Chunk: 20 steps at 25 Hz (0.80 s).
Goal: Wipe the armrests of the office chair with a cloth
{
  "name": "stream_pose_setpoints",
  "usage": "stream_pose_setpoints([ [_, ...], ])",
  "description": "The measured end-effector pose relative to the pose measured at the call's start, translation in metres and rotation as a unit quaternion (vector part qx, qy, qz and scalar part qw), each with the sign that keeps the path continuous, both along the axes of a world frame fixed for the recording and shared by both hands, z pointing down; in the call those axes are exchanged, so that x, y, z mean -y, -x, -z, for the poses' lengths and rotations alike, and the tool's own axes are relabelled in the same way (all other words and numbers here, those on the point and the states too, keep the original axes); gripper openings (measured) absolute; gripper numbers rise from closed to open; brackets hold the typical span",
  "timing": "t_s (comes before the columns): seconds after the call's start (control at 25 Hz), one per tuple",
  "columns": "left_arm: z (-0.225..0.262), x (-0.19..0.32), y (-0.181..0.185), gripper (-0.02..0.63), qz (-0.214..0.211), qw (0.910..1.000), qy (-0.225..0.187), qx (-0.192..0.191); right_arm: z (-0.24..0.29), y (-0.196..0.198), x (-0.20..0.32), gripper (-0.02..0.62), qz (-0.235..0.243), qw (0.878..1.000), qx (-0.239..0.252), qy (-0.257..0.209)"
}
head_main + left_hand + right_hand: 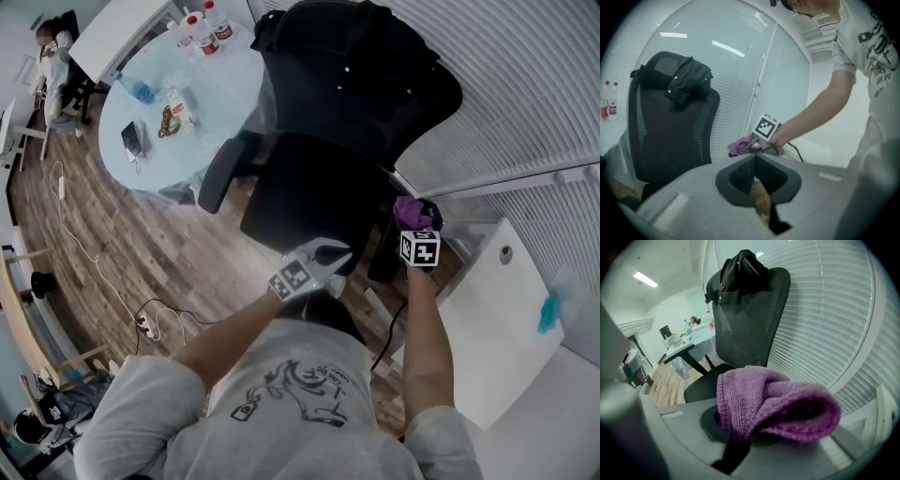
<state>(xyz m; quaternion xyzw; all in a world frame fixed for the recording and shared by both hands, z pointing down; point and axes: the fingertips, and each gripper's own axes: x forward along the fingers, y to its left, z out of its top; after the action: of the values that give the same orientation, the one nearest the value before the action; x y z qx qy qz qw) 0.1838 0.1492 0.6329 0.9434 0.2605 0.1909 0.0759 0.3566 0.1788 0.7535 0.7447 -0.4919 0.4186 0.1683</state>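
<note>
The cloth (773,404) is purple terry, bunched into a thick fold with a stitched hem along one edge. The right gripper (418,228) has its jaws clamped on it, and the wad bulges out over them so the tips themselves are buried. From the head view the cloth sits at the right side of the chair (309,192), over the right armrest (385,255). Only a dark strip of that armrest shows below the gripper, and whether the cloth touches it cannot be told. The left armrest (219,174) is in plain sight, black and padded, well apart from both grippers.

The left gripper (328,259) hovers at the seat's front edge with its jaws brought together at the tips and nothing between them. A sliver of wood floor shows through the slot further back.

The chair is black mesh with a high back, and a dark jacket (352,52) is draped over its top. Behind it stands a round table (220,98) carrying bottles (202,33) and a phone (132,139). White blinds (525,84) run along the right side, with a white desk (487,319) below them. A power strip (145,325) and its cord lie on the floor.

The person's own shoulders and shirt fill the bottom of the head view, cutting off the chair's base. A second person (52,56) sits at the far upper left, partly out of frame.
</note>
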Motion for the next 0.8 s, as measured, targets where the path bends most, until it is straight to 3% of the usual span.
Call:
stream_pose_setpoints([
  [0.32,0.008,-0.013,0.004,0.002,-0.011,0.9999,0.003,-0.007,0.006,0.031,-0.02,0.029,-0.012,1.0,0.0,-0.003],
  [0.8,0.014,-0.03,0.002,0.002,-0.034,0.9993,0.007,-0.014,0.015,0.114,-0.065,0.029,0.003,1.0,-0.029,0.006],
])
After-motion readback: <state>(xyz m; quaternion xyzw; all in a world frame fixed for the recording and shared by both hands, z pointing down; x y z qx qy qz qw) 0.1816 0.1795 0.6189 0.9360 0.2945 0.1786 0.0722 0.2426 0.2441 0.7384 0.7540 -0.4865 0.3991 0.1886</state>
